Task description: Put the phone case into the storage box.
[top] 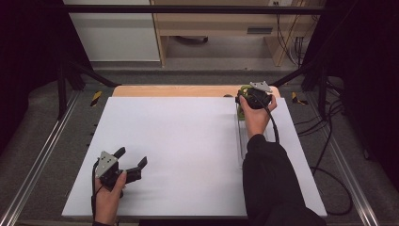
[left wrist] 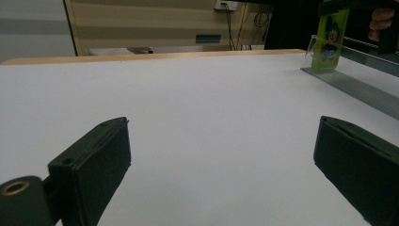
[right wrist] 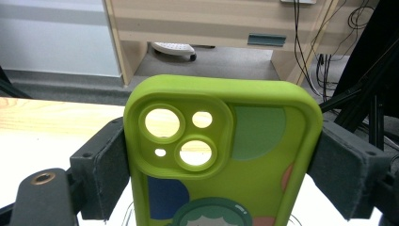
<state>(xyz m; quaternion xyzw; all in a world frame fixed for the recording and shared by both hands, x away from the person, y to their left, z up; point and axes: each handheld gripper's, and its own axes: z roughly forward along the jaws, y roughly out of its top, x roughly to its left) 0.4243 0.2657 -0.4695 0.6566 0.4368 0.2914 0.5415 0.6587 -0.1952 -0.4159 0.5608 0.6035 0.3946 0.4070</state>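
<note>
A lime-green phone case (right wrist: 254,183) with camera cut-outs and a cartoon print stands upright between the black jaws of my right gripper (right wrist: 223,155), and both pads press on its sides. From above, the right gripper (top: 248,96) sits at the far right of the white board (top: 188,155), with the green case (top: 241,111) showing under the hand. The left gripper view shows the case (left wrist: 329,42) at the far end of a clear rack (left wrist: 362,59). My left gripper (top: 132,156) rests near the front left corner, jaws wide apart and empty.
The clear rack (top: 242,141) with its grey base runs along the board's right side towards the person. A wooden table edge (top: 188,91) lies behind the board. Black frame posts (top: 61,80), cables (top: 329,141) and a cabinet (top: 216,23) stand beyond.
</note>
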